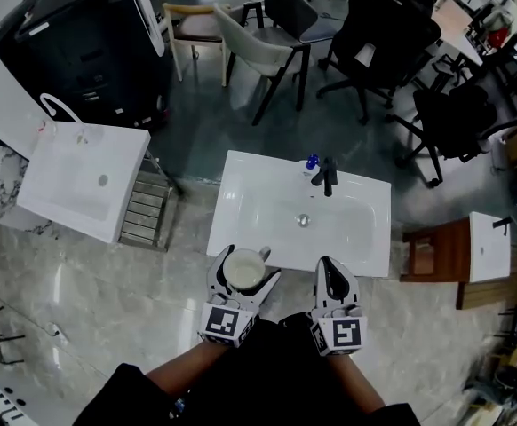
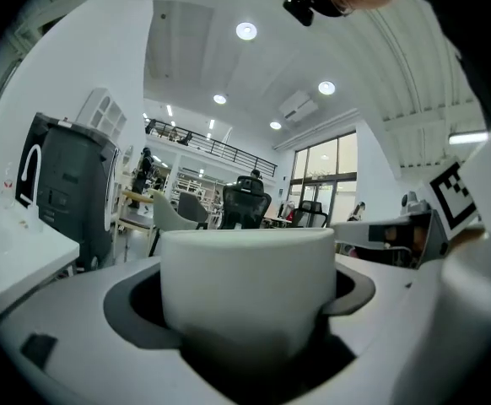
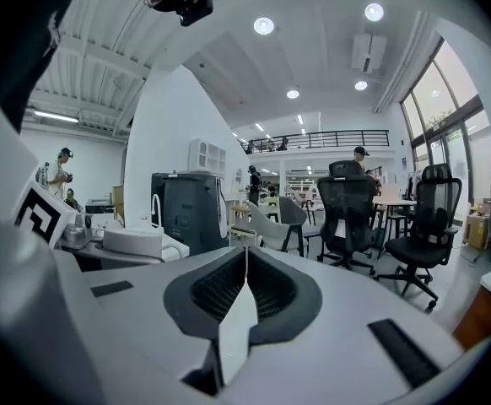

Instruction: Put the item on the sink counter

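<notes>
Mug (image 1: 243,268) upright in left hand-held gripper (image 1: 242,273) at edge of sink counter (image 1: 241,193)

Black office chairs (image 1: 378,29), dark cabinet (image 1: 85,43)

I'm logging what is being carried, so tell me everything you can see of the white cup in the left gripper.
The white cup is plain, round and straight-walled, and looks like glazed ceramic. It stands upright with its mouth up. Its inside is an even pale cream, and whether it holds anything cannot be told. A small bump at the rim on the side toward the basin may be a handle. The left gripper clamps it from both sides with its jaws. It sits over the near left edge of the sink counter, but contact with the counter cannot be made out.
</notes>
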Demonstrator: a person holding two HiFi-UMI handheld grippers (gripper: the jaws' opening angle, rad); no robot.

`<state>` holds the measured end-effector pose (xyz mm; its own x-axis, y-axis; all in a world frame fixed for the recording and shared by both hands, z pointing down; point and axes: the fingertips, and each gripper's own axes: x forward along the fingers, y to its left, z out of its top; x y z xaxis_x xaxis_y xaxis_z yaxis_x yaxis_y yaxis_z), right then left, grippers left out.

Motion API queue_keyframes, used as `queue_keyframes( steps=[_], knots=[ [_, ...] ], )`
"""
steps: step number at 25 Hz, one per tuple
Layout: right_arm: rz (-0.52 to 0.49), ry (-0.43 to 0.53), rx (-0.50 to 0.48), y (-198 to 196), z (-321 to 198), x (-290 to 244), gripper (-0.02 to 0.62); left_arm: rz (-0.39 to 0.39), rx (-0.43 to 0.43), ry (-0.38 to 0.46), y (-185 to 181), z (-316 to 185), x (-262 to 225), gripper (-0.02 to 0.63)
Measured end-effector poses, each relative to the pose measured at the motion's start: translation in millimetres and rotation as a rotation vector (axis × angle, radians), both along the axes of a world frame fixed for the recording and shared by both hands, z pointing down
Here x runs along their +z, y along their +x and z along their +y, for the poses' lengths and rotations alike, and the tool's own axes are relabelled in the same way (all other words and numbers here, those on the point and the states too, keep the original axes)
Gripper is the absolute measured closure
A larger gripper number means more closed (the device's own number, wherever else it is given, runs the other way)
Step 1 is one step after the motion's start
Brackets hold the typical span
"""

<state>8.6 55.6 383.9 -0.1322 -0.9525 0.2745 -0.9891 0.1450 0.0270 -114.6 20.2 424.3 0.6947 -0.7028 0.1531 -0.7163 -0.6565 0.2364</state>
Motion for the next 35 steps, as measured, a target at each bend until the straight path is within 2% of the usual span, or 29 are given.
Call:
queue_keyframes(
  steps=[7,15,19,27,35],
  knots=[
    [-0.002,-0.044,0.006,-10,-19,12,0.563,0.007,-0.033,-0.024,-12,-35,15,0.138],
    [-0.02,-0.035,-0.017,-2,-49,24,0.563,-0.029,-0.068,-0.012,3,-86,30,0.138],
    [-0.041,-0.027,-0.026,12,-78,25,0.563,-0.021,-0.086,-0.02,23,-124,36,0.138],
    [-0.099,-0.013,-0.065,57,-137,40,0.563,-0.098,-0.083,-0.027,74,-196,64,0.138],
    [-0.104,-0.05,-0.115,93,-198,71,0.563,-0.14,-0.136,-0.039,106,-249,114,0.138]
  ],
)
